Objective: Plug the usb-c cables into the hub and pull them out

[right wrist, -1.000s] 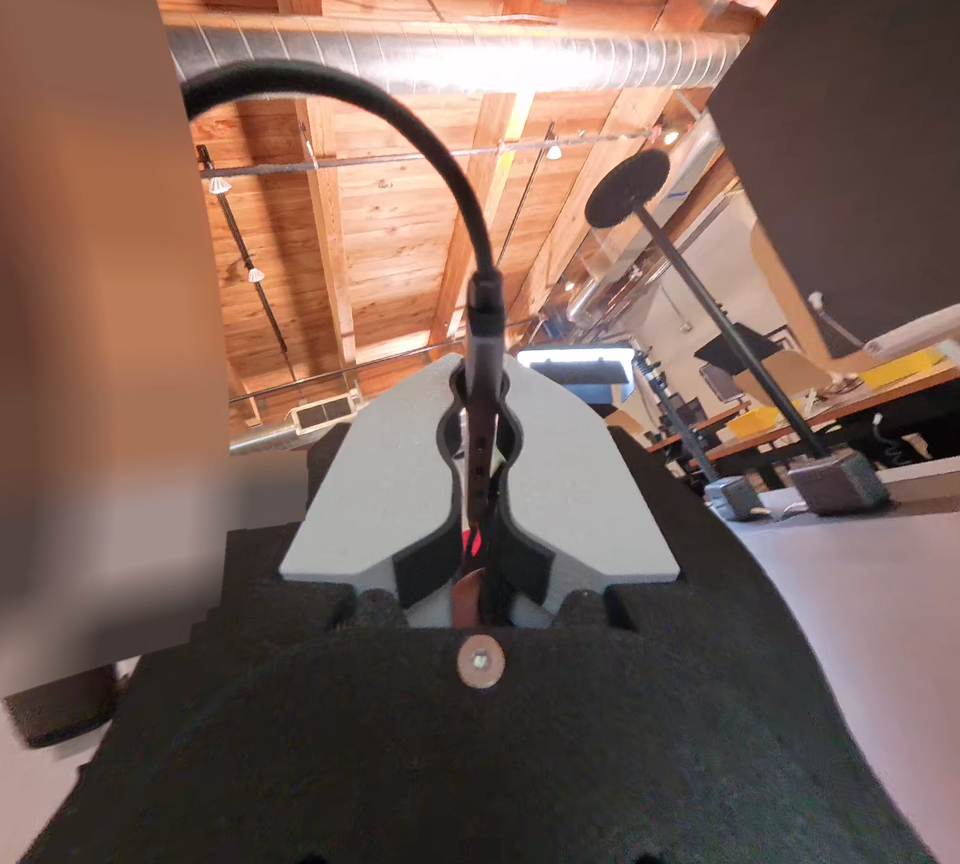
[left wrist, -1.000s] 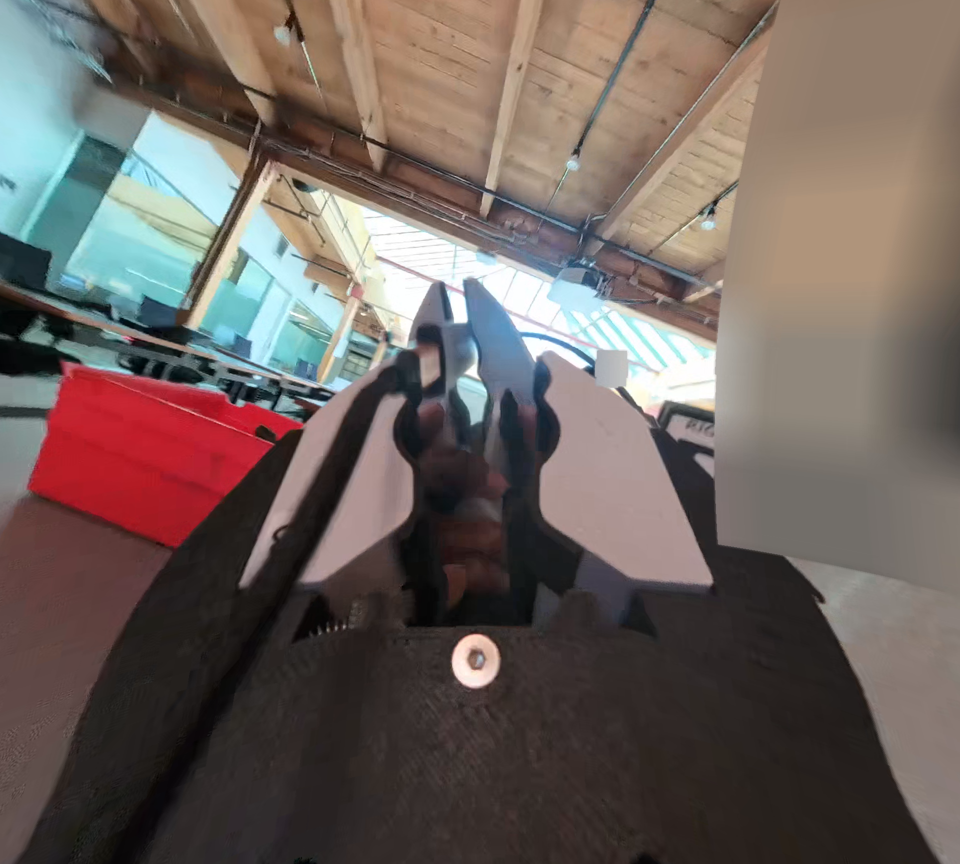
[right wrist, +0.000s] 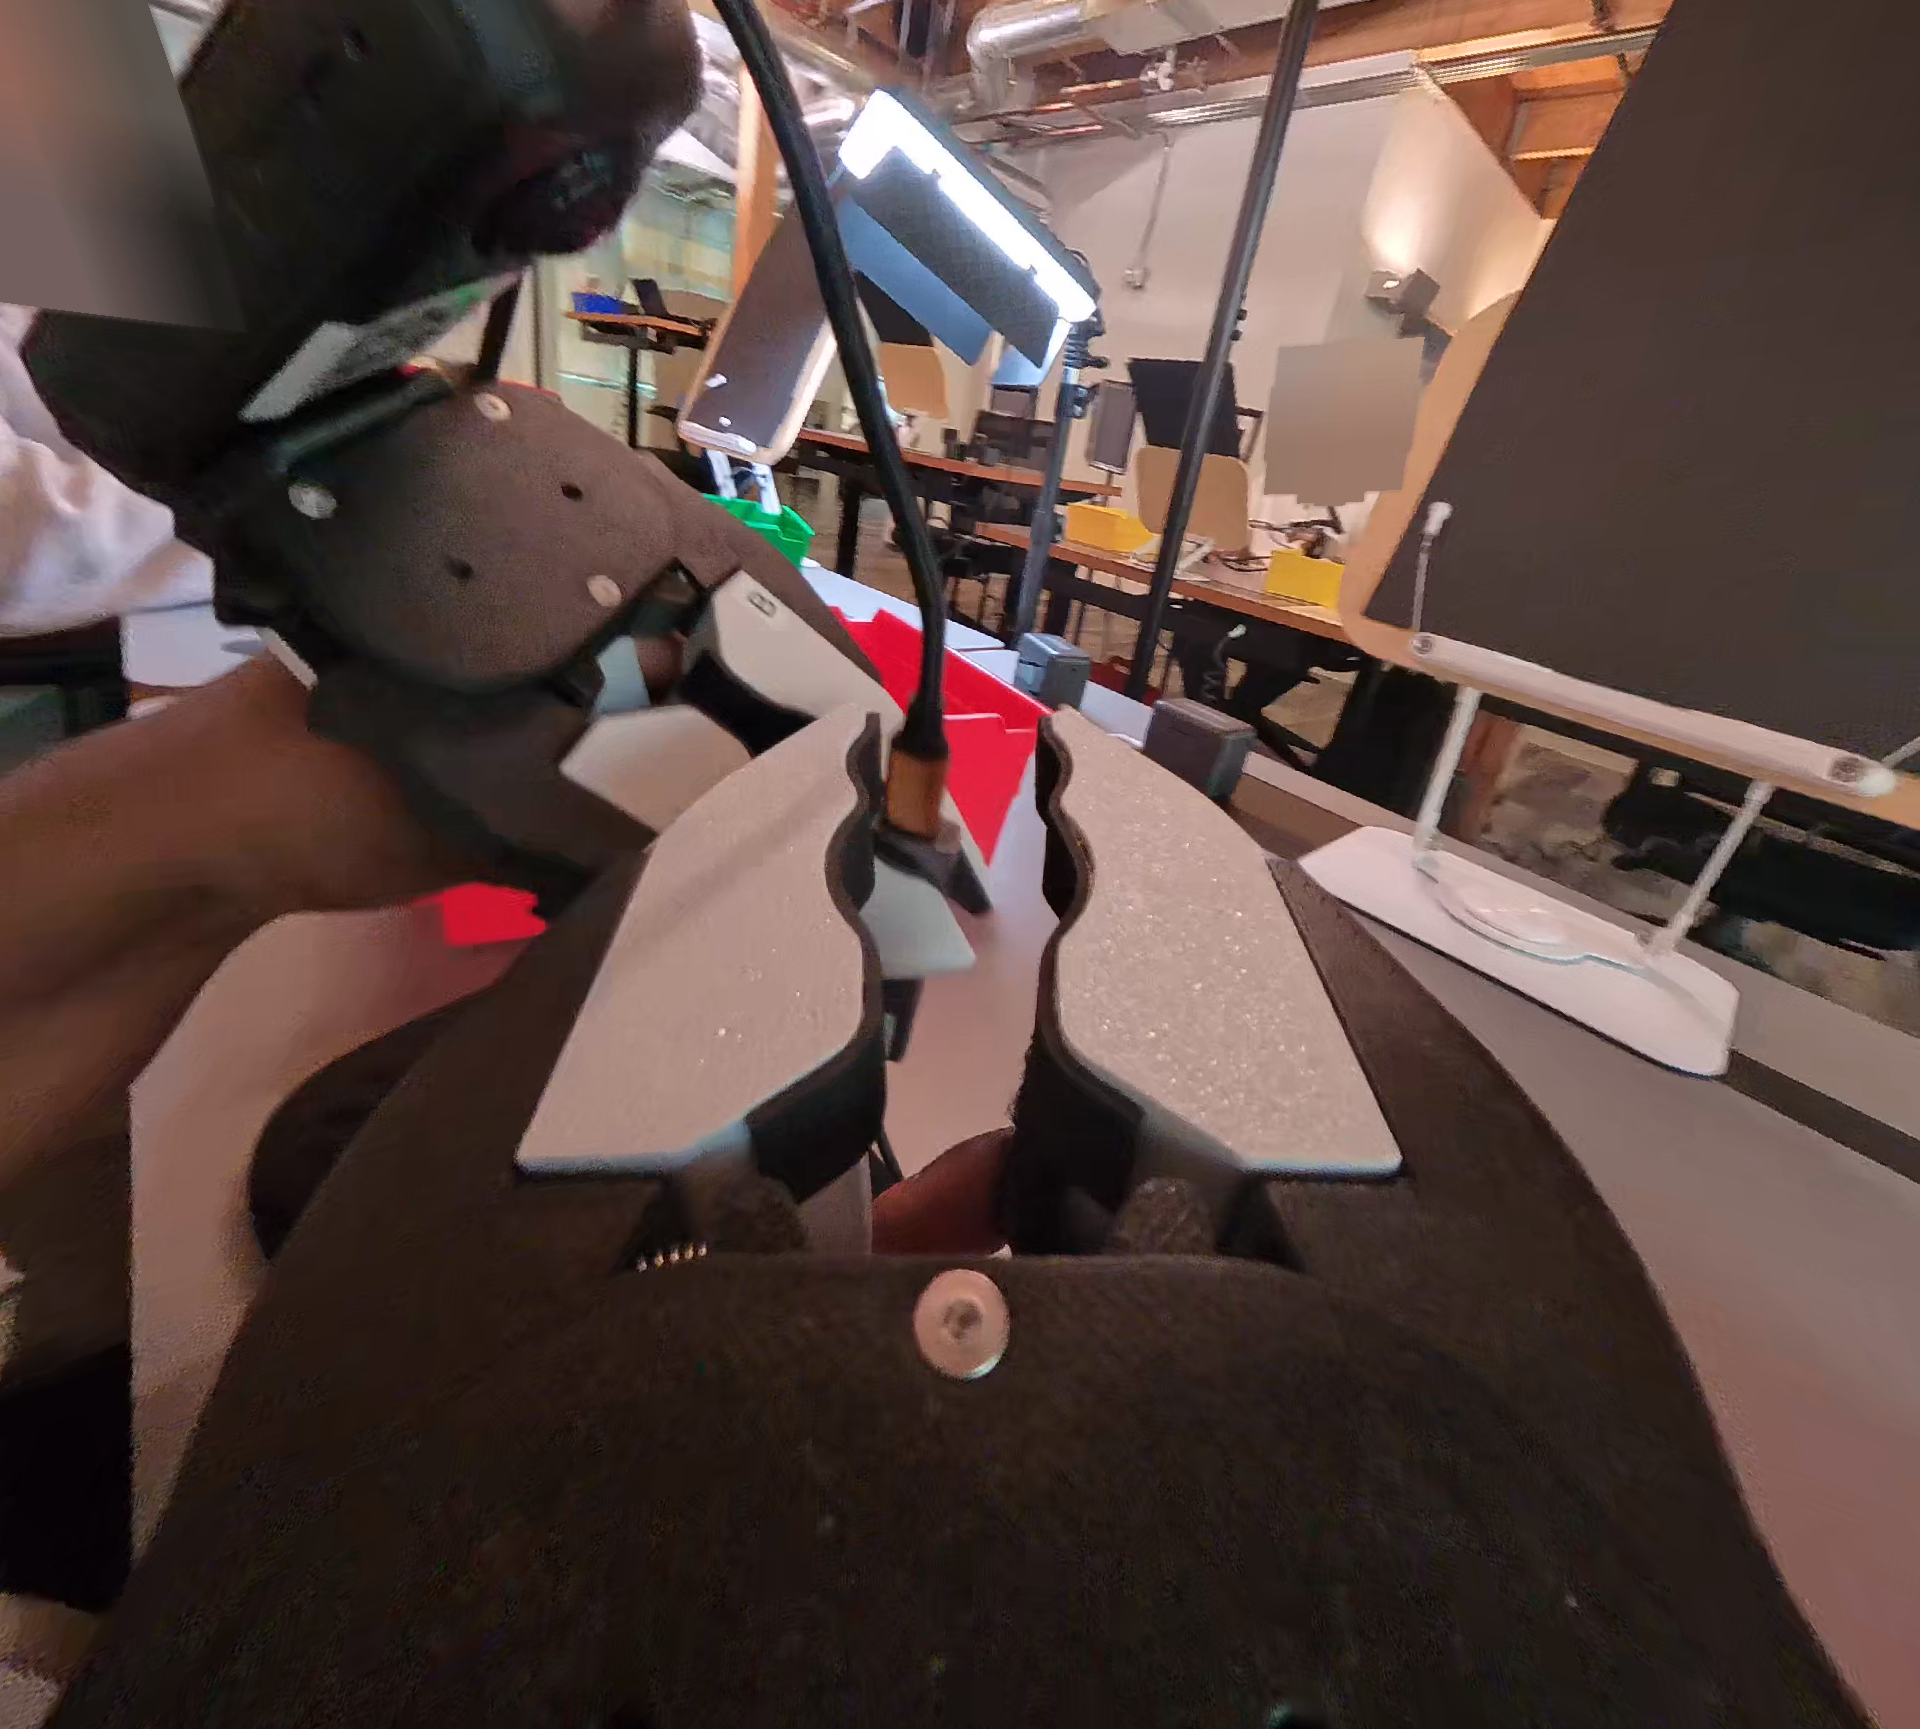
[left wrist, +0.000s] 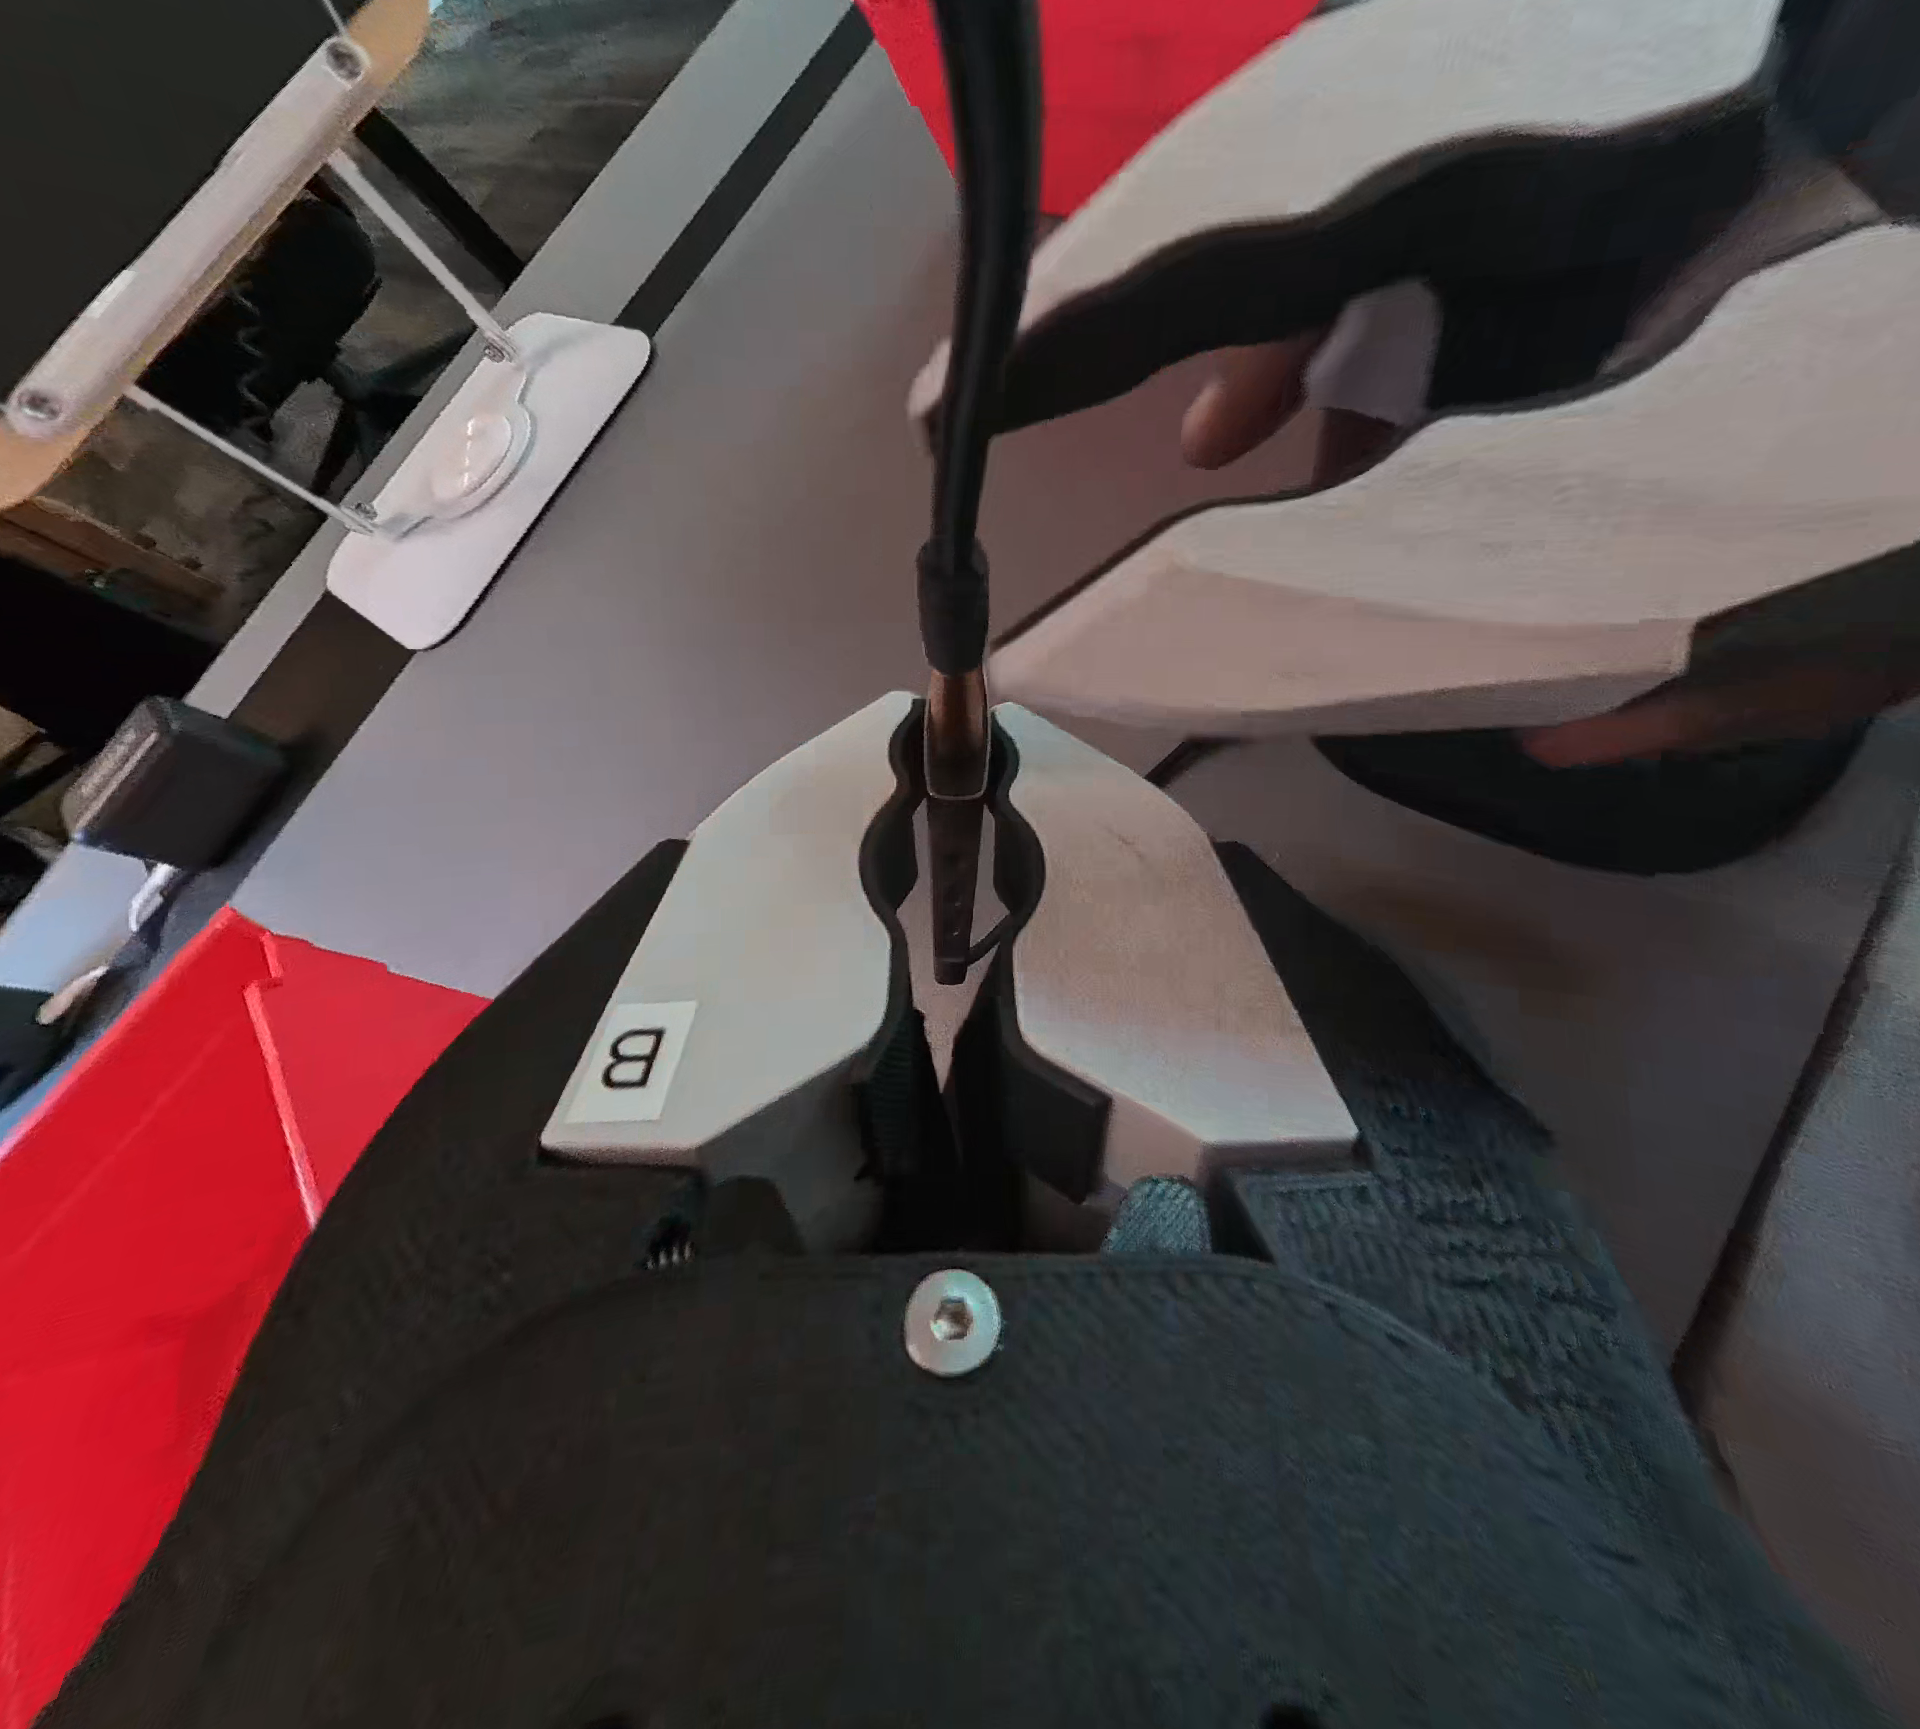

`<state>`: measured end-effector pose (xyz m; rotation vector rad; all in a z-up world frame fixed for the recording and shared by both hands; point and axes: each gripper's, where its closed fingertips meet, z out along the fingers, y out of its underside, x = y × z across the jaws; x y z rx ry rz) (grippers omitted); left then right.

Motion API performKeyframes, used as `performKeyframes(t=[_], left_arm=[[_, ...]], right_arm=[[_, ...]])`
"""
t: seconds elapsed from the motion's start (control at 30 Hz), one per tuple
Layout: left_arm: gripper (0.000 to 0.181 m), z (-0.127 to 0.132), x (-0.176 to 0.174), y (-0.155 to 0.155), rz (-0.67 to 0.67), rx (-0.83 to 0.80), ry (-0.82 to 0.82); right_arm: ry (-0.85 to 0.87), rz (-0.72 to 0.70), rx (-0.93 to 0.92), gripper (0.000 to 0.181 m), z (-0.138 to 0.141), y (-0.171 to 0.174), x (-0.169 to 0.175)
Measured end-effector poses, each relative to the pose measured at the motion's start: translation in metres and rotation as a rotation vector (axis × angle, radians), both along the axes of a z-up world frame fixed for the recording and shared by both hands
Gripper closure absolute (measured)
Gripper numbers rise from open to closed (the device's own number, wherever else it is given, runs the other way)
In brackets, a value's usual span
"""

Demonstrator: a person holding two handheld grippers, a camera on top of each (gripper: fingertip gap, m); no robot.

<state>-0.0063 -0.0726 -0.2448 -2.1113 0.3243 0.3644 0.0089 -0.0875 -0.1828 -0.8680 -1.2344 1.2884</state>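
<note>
My left gripper (left wrist: 954, 723) is shut on the end of a black cable (left wrist: 977, 225). Its copper-coloured plug shell (left wrist: 956, 713) sits at the fingertips, and a thin dark part runs down between the fingers. My right gripper (right wrist: 956, 734) is open. The plug shell (right wrist: 914, 786) and the left gripper's tips (right wrist: 925, 869) lie between its fingers, close to the left one. In the left wrist view the right gripper (left wrist: 1039, 516) shows at upper right, jaws apart around the cable. I cannot make out a hub.
A grey table (left wrist: 675, 588) lies below. Red bins stand at the far side (left wrist: 1091, 48) and near left (left wrist: 156, 1160). A white stand base (left wrist: 488, 474) carries a black panel (right wrist: 1662, 329). A small dark box (left wrist: 177, 775) sits at the table edge. A hand (right wrist: 156, 900) holds the left gripper. There is about 6 cm between the tips of the two grippers.
Both grippers have swung down from the ceiling towards the table. The cable end was in the right gripper and is now in the left. The right gripper has opened.
</note>
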Motion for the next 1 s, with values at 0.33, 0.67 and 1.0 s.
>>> performKeyframes(t=[0.33,0.67,1.0], left_arm=[[0.177,-0.010,0.003,0.035,-0.050,0.159,0.139],[0.177,-0.010,0.006,0.049,-0.086,0.282,0.099],[0.177,-0.019,-0.012,0.049,-0.043,0.260,-0.068]], right_arm=[[0.009,0.073,-0.218,0.175,0.004,0.019,0.006],[0.017,-0.014,-0.221,0.178,-0.004,0.035,0.012],[0.369,-0.439,-0.194,0.176,0.113,0.181,0.153]])
